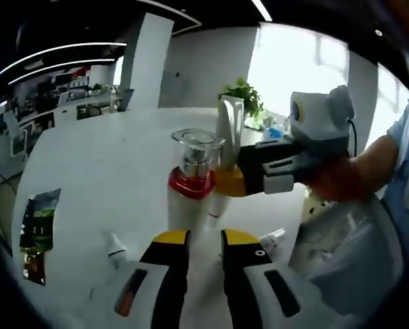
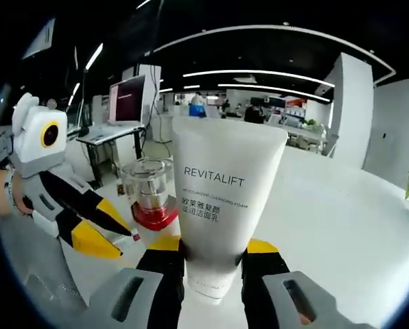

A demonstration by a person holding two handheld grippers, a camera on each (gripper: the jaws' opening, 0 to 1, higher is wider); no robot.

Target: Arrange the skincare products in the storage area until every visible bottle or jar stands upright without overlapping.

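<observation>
Tube: a white soft-plastic squeeze tube printed REVITALIFT (image 2: 221,205) stands between the right gripper (image 2: 215,255) fingers, wide crimped end up, narrow end down toward the white counter (image 2: 342,219). In the left gripper view the same tube (image 1: 229,130) rises just behind the bottle.
Right fingers: the yellow-tipped black fingers (image 2: 165,253) press both sides of the tube low down, closed onto it.
Left fingers: the left gripper (image 1: 206,241) has its yellow-tipped fingers (image 1: 171,240) a narrow gap apart with nothing between them, pointing at the base of the bottle.
Bottle: a white pump bottle with a red collar and clear plastic cap (image 1: 191,179) stands upright on the counter, just beside the tube; in the right gripper view it (image 2: 149,195) sits left of the tube.
Other pieces: a small white tube (image 1: 115,248) lies flat on the counter to the left; another small white tube with a red tip (image 1: 273,238) lies to the right; a dark green sachet (image 1: 38,226) lies well apart at the counter's edge.
Tube handling: likely light and yielding; the walls dent under pressure, so a firm squeeze could push product out or make it slip. The lower, stiffer part near the cap looks the safest hold.
Bottle handling: rigid and smooth, top-heavy with the loose-looking clear cap; better held on the white body than on the cap.
Risk: the tube is tall on a narrow base and may topple against the bottle once released.
</observation>
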